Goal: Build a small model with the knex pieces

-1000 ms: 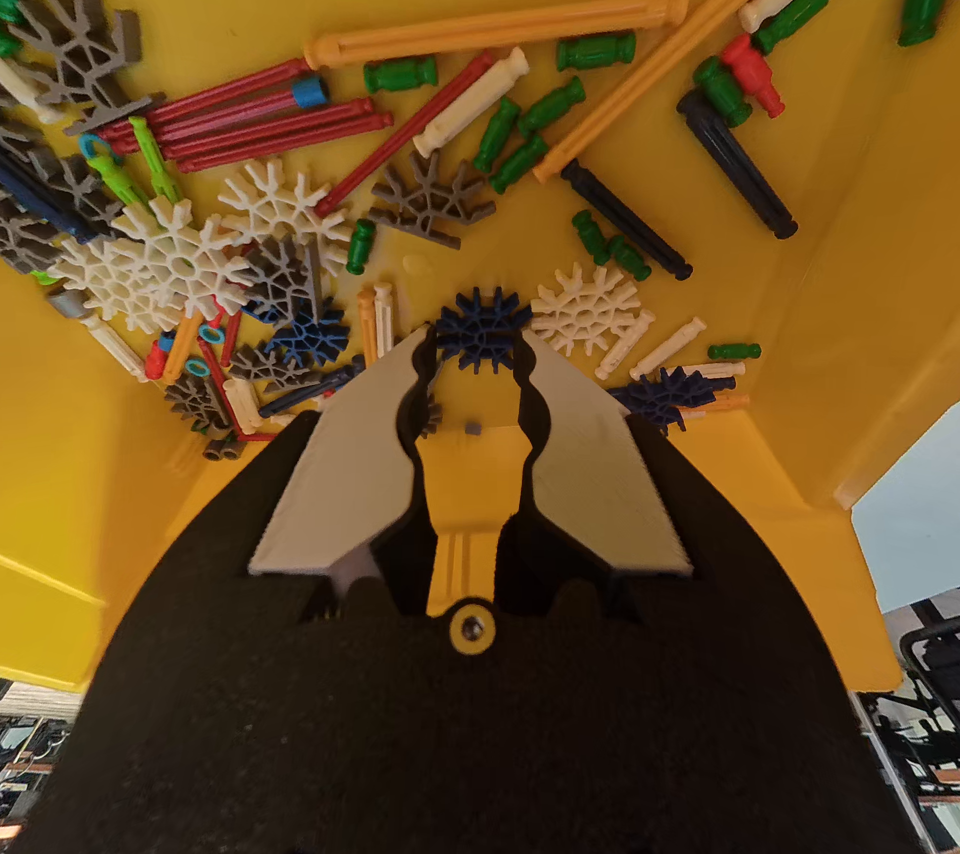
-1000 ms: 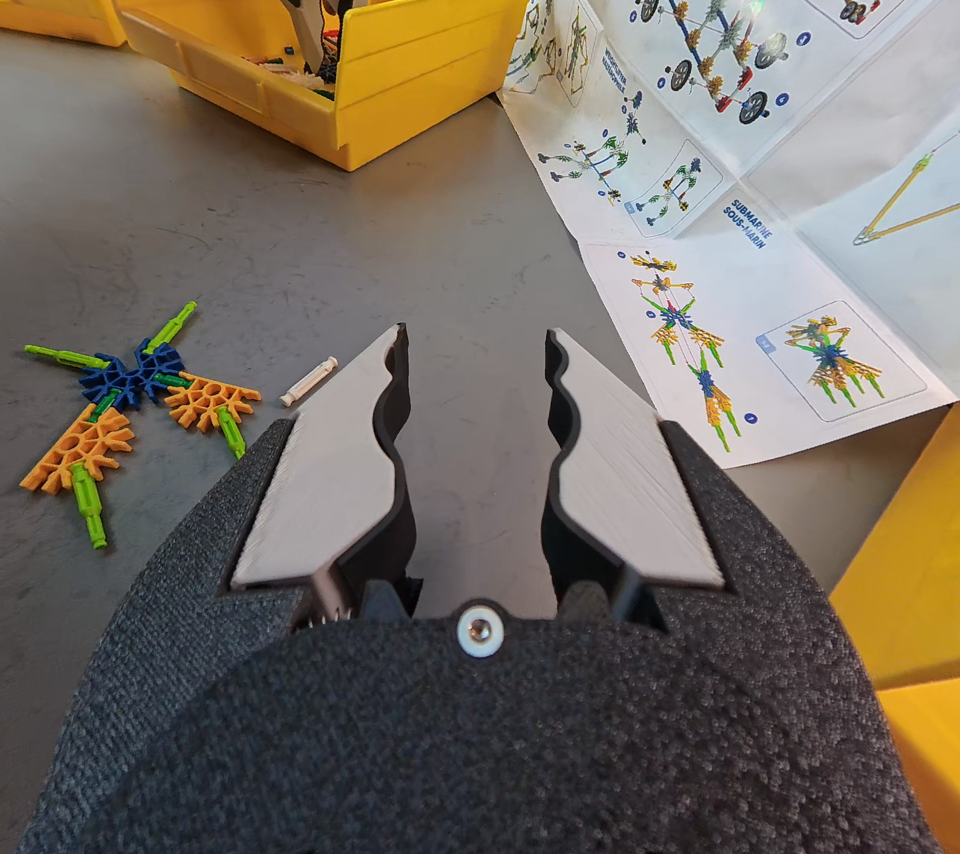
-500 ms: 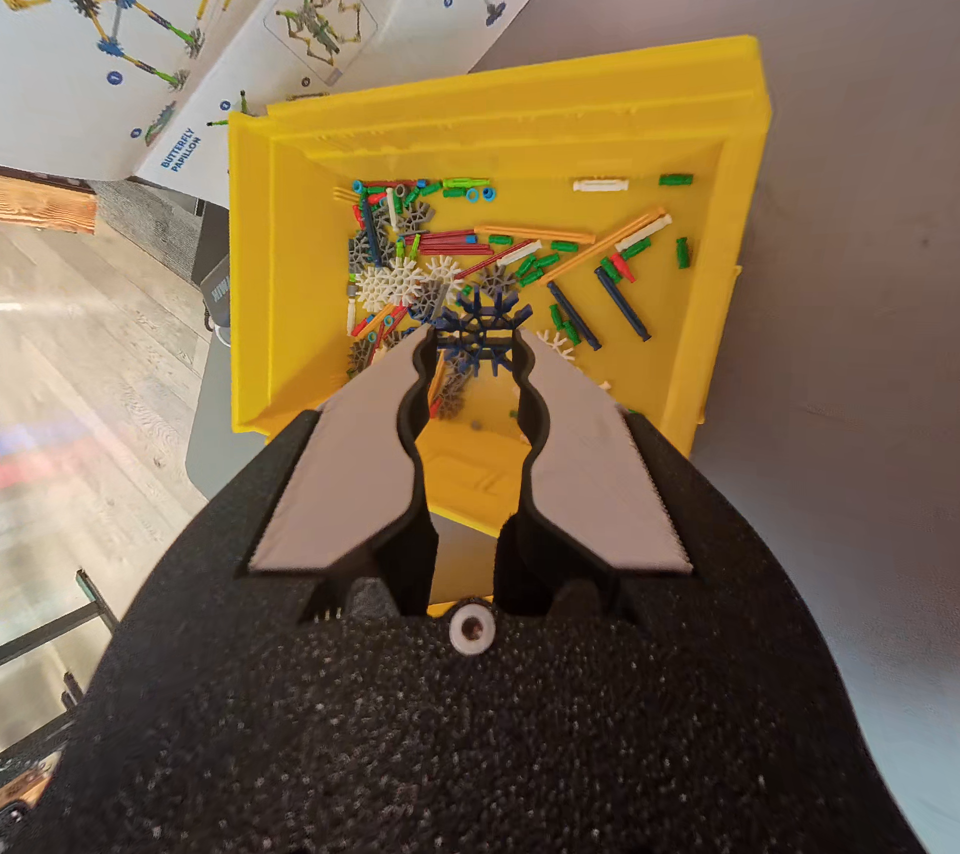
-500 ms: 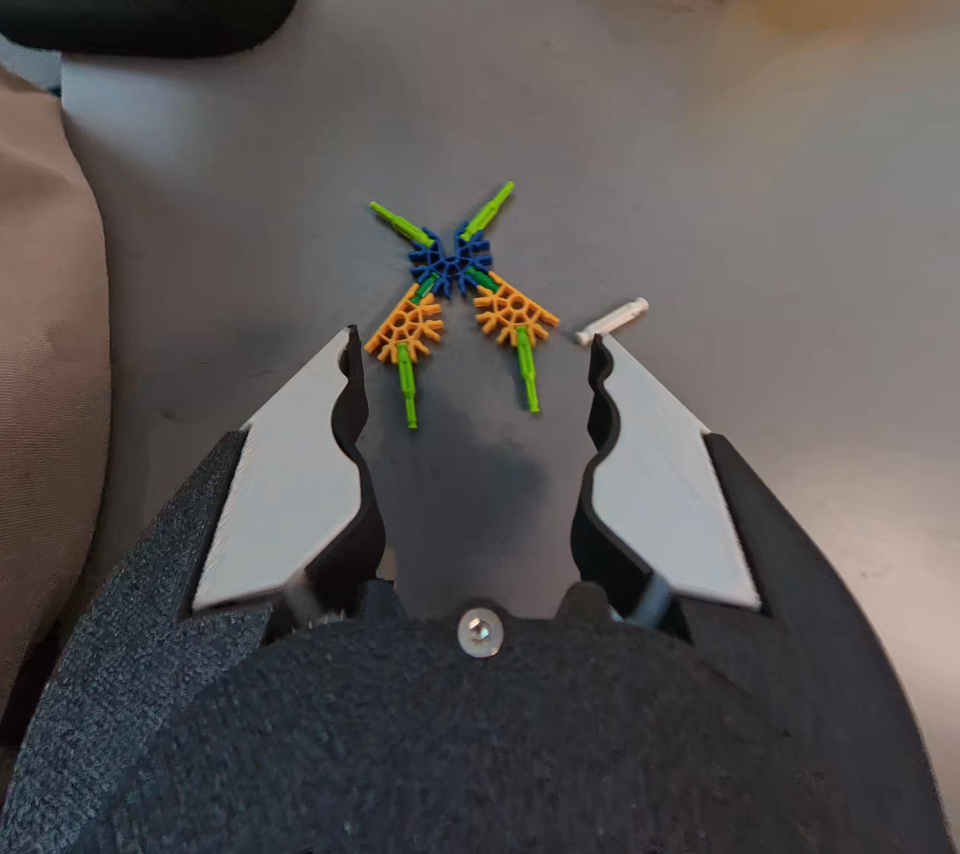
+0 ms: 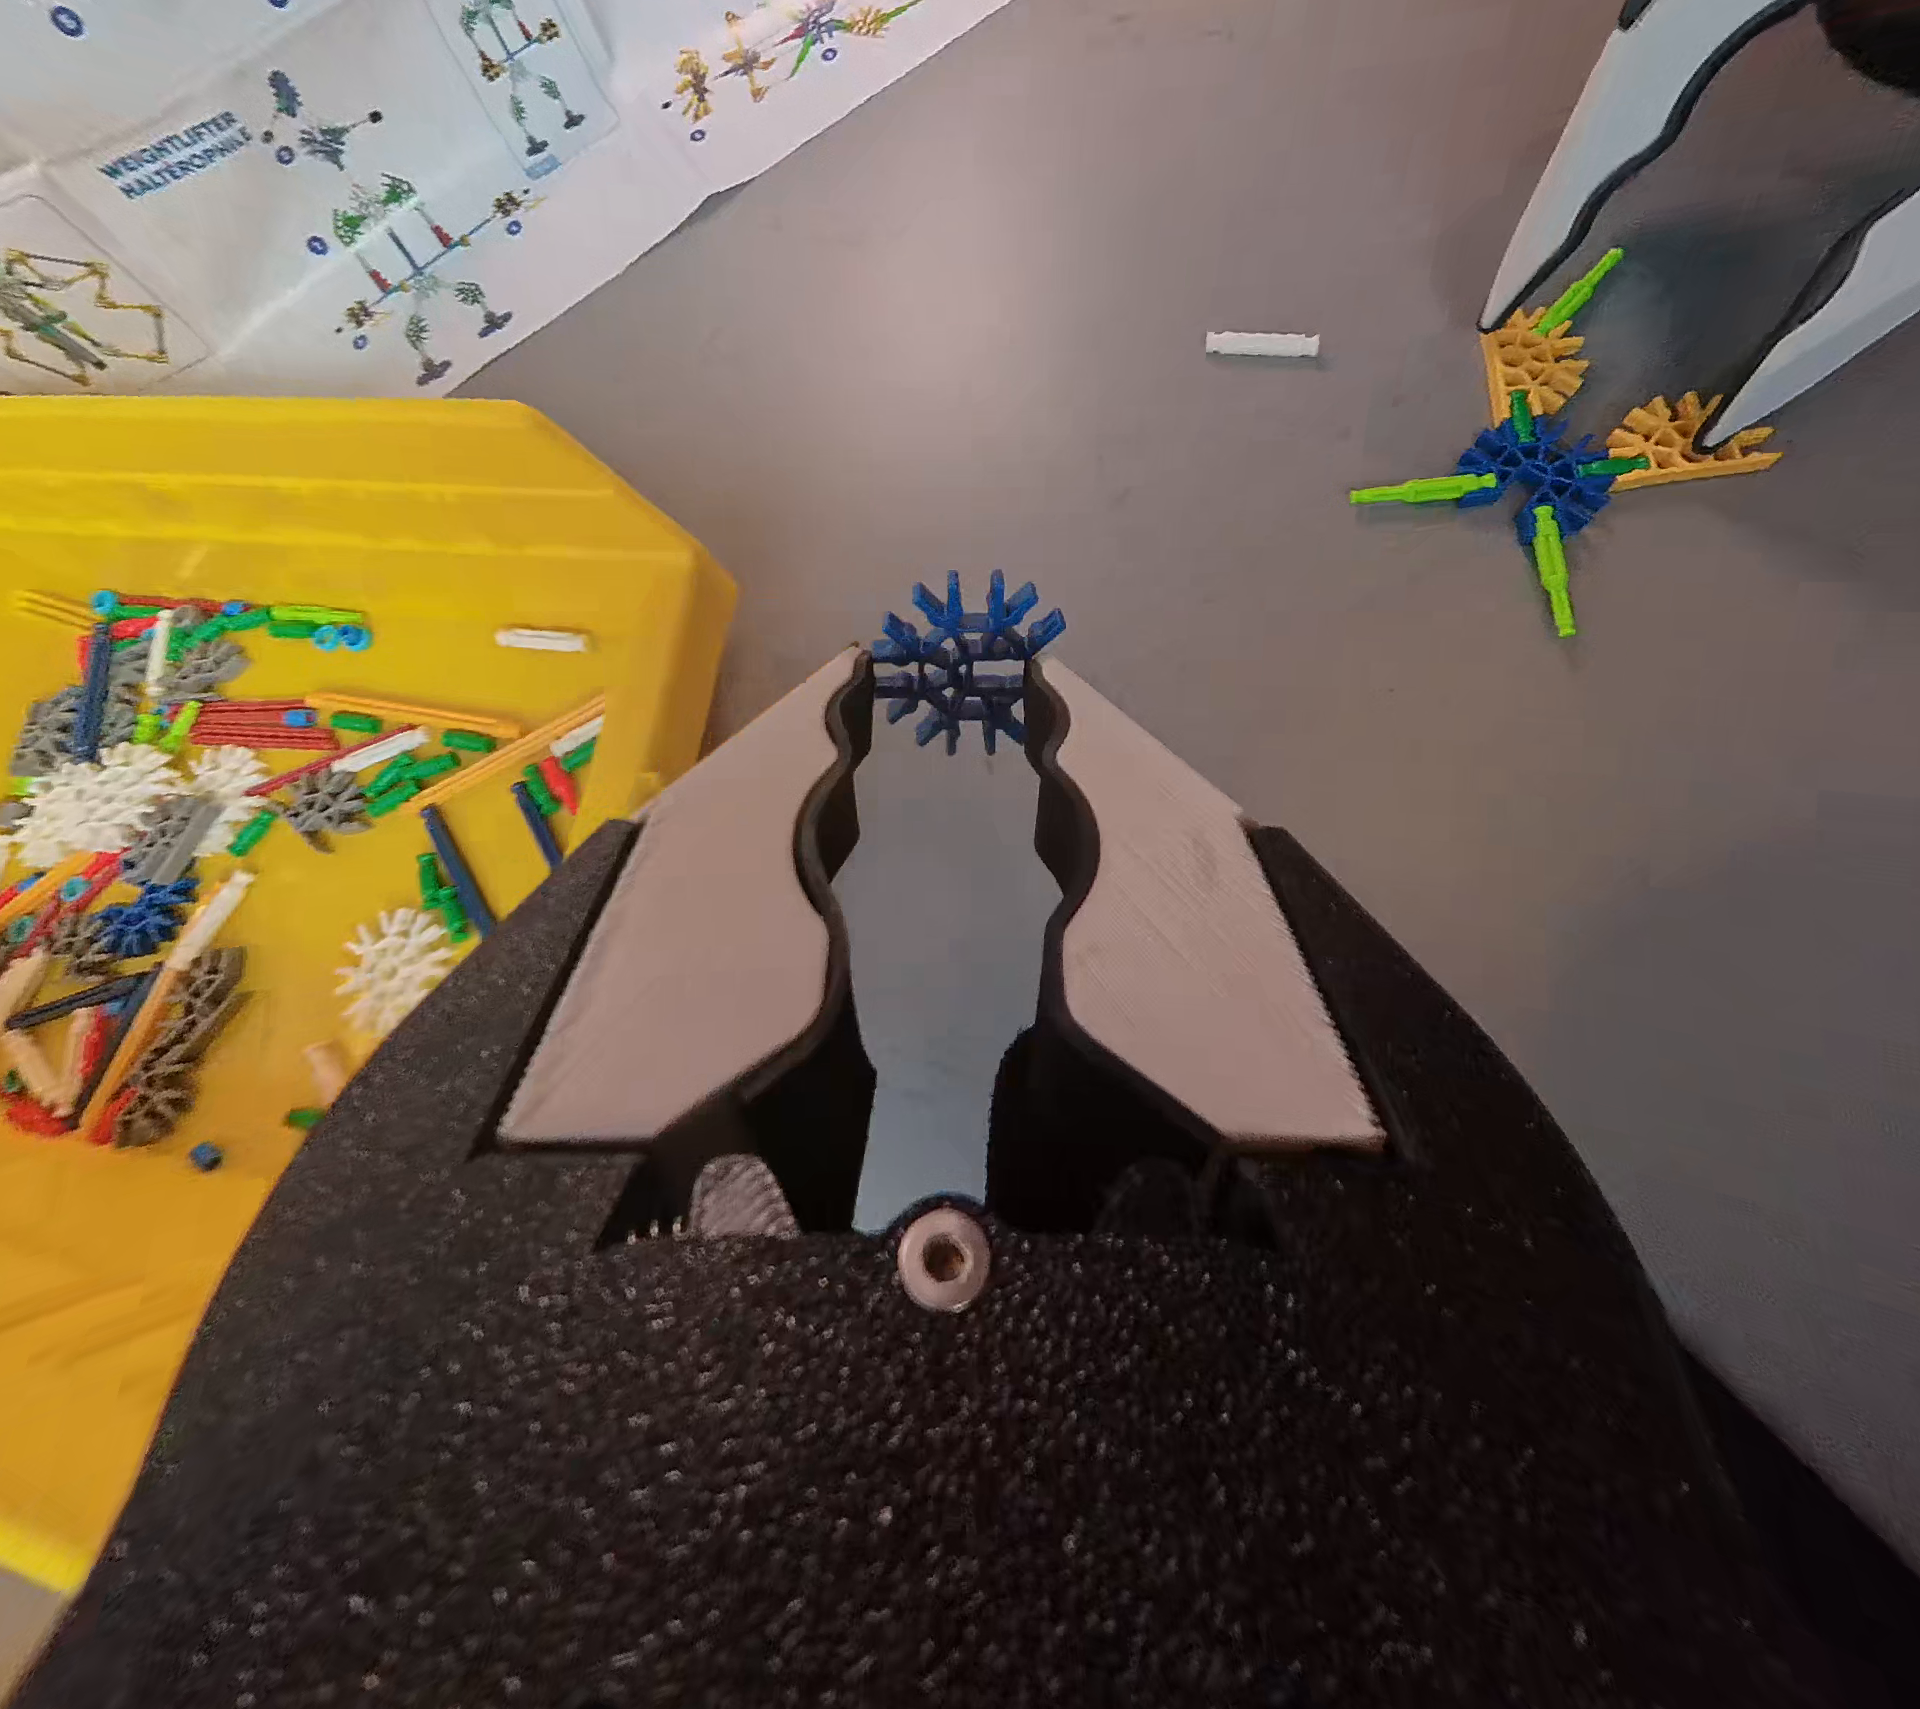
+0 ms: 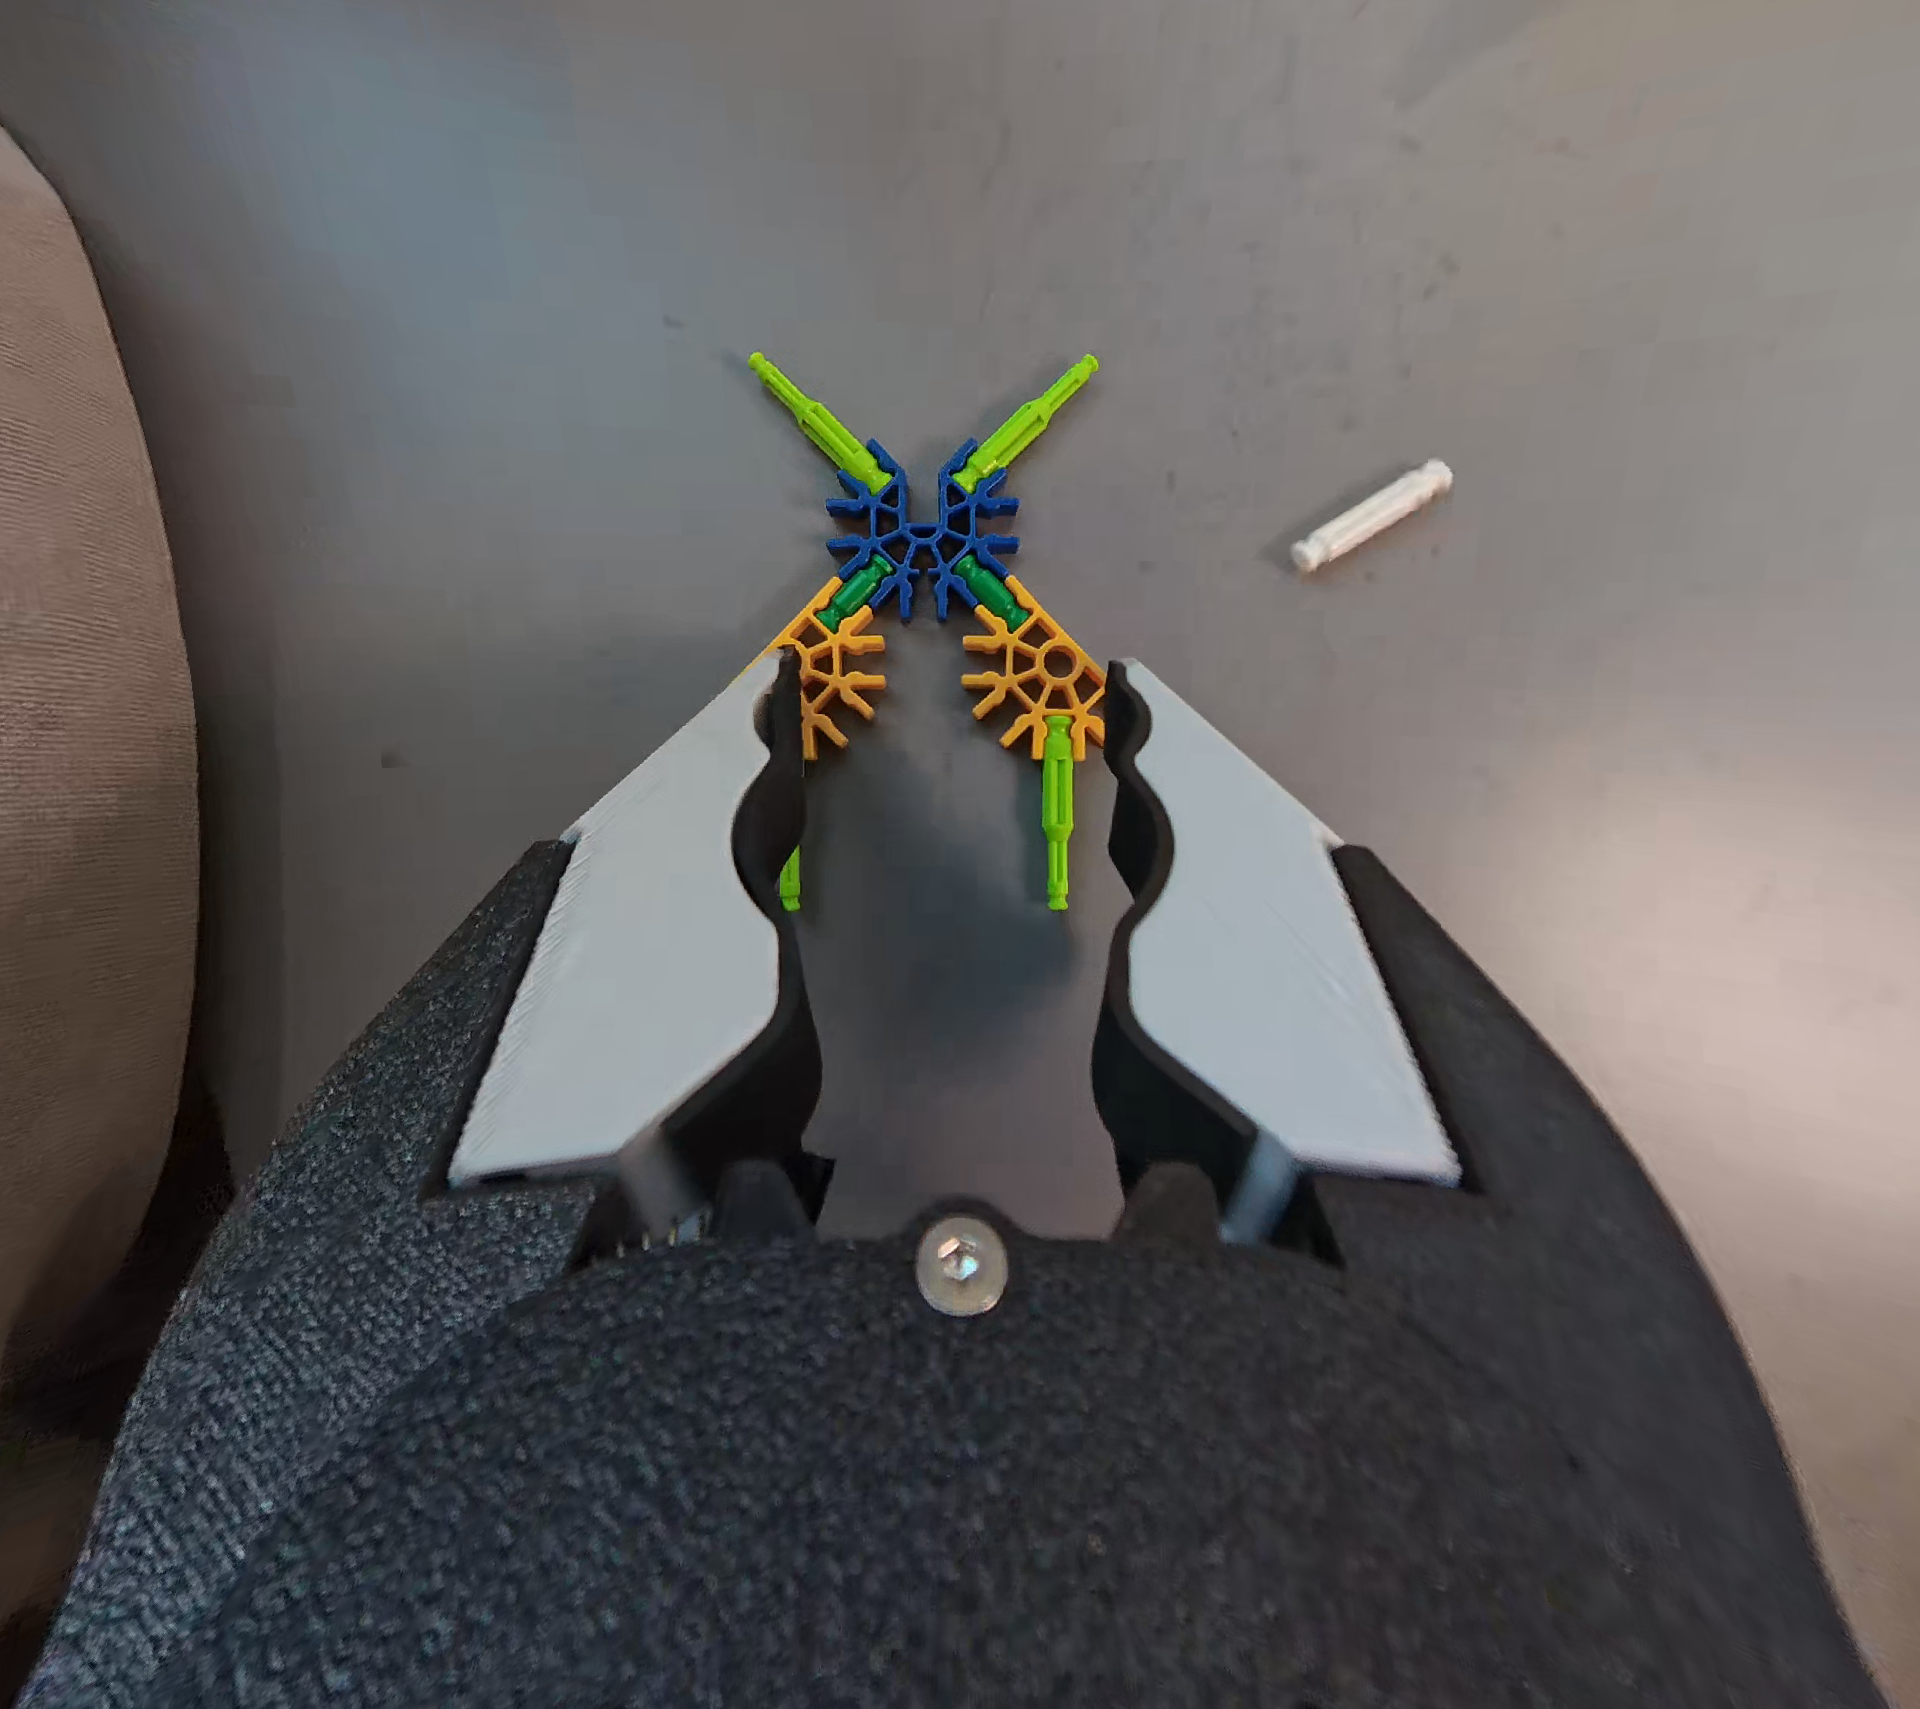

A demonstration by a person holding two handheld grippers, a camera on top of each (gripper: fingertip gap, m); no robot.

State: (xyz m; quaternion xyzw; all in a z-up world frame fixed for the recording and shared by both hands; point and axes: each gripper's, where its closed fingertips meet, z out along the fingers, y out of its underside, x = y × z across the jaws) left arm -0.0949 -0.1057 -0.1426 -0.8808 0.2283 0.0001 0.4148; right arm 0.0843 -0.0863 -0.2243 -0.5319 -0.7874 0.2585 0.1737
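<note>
Left wrist view: the yellow bin (image 5: 644, 537) is cut off by the left edge at 9 o'clock and partly covered by the left gripper's black body; the loose rods and connectors (image 5: 187, 828) inside it are blurred, several too small to tell apart. The instruction sheet (image 5: 436, 38) runs off the top and left edges, its diagrams smeared. The right gripper (image 5: 1605, 381) enters at 1 o'clock, its body out of frame.

Right wrist view: the left fingertip (image 6: 764, 693) hides one corner of the left orange connector (image 6: 836, 672) and most of the light green rod (image 6: 792, 880) below it. A tan surface (image 6: 83, 672) at 9 o'clock is cropped and unidentifiable.
</note>
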